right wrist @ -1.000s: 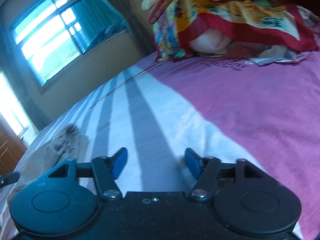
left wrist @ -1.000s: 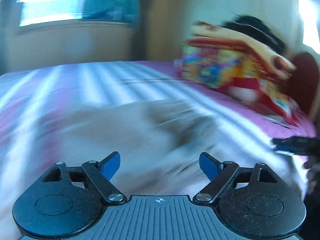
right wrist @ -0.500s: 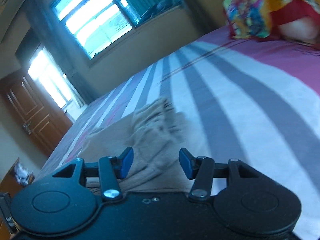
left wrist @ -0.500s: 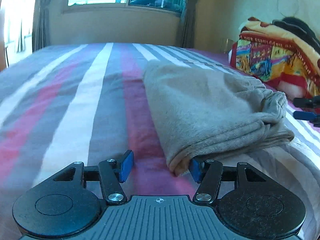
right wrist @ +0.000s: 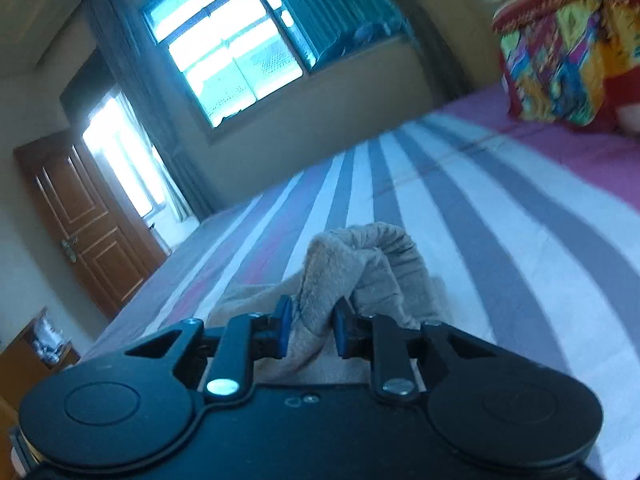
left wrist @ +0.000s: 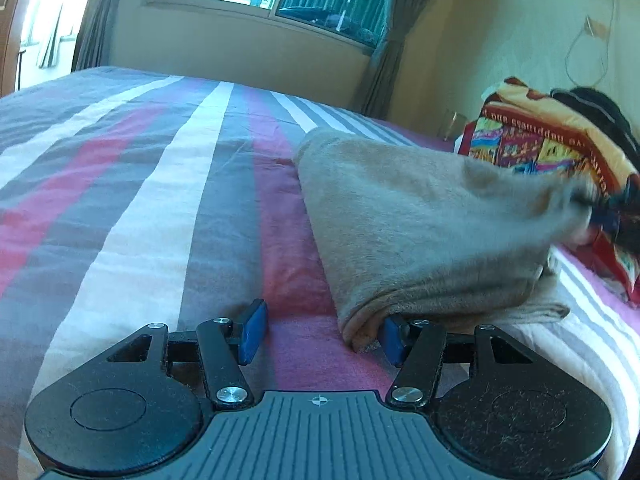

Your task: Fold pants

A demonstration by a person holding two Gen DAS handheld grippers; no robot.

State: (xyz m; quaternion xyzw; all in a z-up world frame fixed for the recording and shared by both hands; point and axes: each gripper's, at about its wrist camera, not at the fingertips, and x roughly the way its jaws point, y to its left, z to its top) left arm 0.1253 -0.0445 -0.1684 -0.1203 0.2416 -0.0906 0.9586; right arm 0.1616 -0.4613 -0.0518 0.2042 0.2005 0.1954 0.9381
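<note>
The beige fleece pants (left wrist: 420, 220) lie folded on the striped bed sheet (left wrist: 140, 200). My left gripper (left wrist: 322, 334) is open, low on the sheet, with the near corner of the pants between its fingers against the right pad (left wrist: 391, 340). My right gripper (right wrist: 310, 330) is shut on the bunched waistband end of the pants (right wrist: 360, 264) and holds it raised off the sheet (right wrist: 500, 240). In the left wrist view that far end of the pants is lifted and blurred at the right.
A stack of colourful folded blankets (left wrist: 560, 152) sits at the head of the bed, also in the right wrist view (right wrist: 560, 48). A window (right wrist: 240, 40), a wooden door (right wrist: 88, 216) and a small cabinet (right wrist: 36, 352) lie beyond the bed.
My right gripper has closed on the waistband end of the pants and lifted it. My left gripper has stayed open at the near corner of the pants.
</note>
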